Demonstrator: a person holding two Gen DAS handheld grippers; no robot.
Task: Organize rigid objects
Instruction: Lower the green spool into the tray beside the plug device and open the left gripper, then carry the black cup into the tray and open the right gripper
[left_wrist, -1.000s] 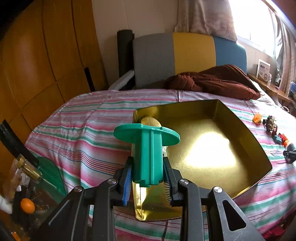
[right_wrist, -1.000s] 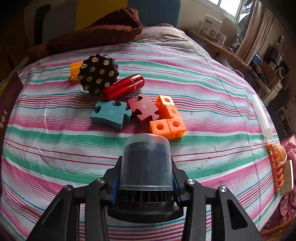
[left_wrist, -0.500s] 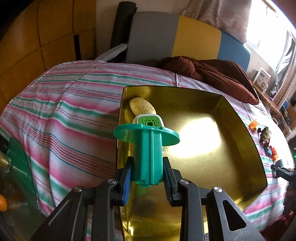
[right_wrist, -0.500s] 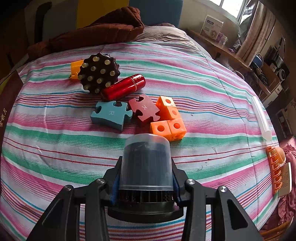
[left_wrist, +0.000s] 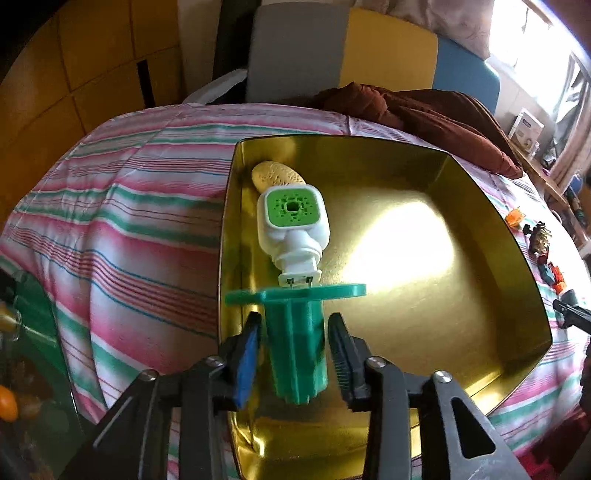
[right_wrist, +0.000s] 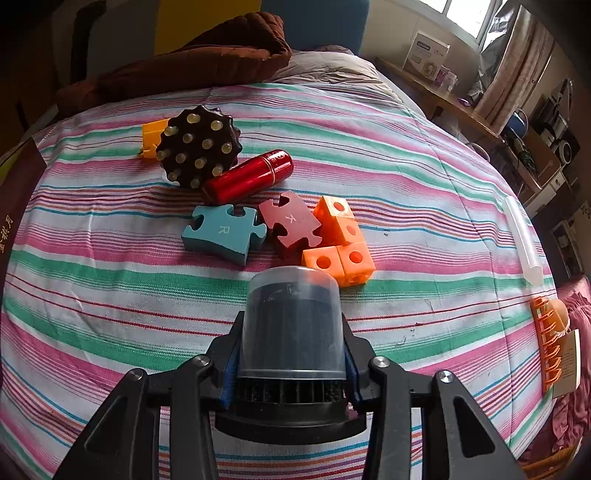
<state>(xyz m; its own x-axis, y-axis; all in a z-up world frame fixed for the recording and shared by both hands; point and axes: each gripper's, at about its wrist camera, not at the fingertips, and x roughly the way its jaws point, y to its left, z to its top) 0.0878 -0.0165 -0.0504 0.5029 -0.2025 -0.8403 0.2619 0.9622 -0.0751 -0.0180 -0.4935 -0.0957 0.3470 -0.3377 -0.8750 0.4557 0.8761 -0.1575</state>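
Now the left gripper (left_wrist: 293, 354) is opening, with gaps showing between its pads and the green spool (left_wrist: 295, 332), low in the frame over the gold tray (left_wrist: 461, 314). Meanwhile the right gripper (right_wrist: 291, 363) clamps a clear-capped black jar (right_wrist: 291, 325), bottom centre, above the striped bedsheet (right_wrist: 110, 295).

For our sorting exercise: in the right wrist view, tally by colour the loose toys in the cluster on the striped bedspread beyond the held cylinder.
Orange cubes: 4
Blue puzzle piece: 1
Dark red puzzle piece: 1
Red capsule: 1
Dark studded disc: 1
Yellow block: 1
Total: 9
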